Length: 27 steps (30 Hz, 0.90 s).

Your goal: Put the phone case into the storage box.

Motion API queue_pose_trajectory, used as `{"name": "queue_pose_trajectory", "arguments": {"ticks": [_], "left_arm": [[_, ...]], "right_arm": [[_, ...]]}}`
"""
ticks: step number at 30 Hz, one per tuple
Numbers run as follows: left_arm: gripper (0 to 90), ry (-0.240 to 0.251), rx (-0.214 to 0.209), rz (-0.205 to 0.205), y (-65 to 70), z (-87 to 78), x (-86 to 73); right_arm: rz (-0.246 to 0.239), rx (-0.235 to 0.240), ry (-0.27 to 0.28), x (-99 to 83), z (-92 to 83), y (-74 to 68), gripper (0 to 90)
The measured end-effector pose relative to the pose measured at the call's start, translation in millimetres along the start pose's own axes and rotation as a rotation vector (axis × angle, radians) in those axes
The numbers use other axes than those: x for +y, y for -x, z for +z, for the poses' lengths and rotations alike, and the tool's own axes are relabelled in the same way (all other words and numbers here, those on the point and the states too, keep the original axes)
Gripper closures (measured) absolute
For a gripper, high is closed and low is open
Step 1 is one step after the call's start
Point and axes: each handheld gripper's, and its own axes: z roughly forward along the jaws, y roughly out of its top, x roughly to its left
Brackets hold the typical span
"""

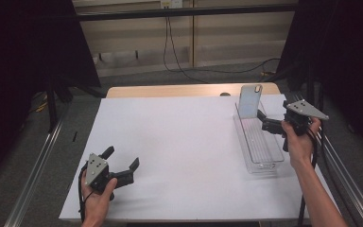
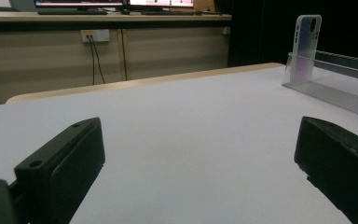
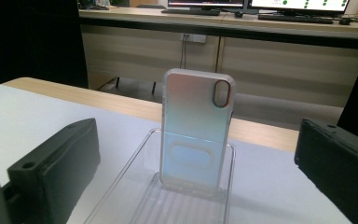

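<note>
Iridescent phone case [image 1: 250,100] upright at the far end of its clear tray [image 1: 264,156] (right of frame), your right gripper [image 1: 263,119] just beside it, jaws wide and empty, your left gripper [image 1: 121,161] lower left, jaws spread, nothing between.

Between the left gripper [image 1: 123,163] jaws lies bare white tabletop [image 1: 179,156], and the sheet ahead of them runs open up to the tray [image 1: 257,142], well off to their front right. Nothing stands in that stretch.

The right gripper [image 1: 264,120] jaws stand wide at the tray's right side. Ahead of them and between their lines, the phone case [image 3: 196,128] stands upright at the tray's far end, leaning on its end wall. The clear tray walls rise low on either side of the case. The tray floor on the jaws' side of the case is free.
</note>
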Motion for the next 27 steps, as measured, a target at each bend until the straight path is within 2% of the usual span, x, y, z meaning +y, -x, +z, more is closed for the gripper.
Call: {"name": "queue_pose_trajectory", "arguments": {"ticks": [3, 11, 27], "left_arm": [[1.8, 0.000, -0.009, -0.011, 0.8, -0.1, -0.3], [1.9, -0.002, 0.000, -0.002, -0.6, -2.1, 0.1], [2.0, 0.009, 0.012, -0.010, -0.9, -6.5, 0.9]], "right_arm": [[0.002, 0.001, -0.005, -1.6, -3.5, -1.8, 0.0], [-0.006, -0.001, 0.013, -3.8, -15.6, -6.8, 0.1], [-0.012, -0.043, 0.044, -14.4, -47.1, -14.3, 0.5]]}}
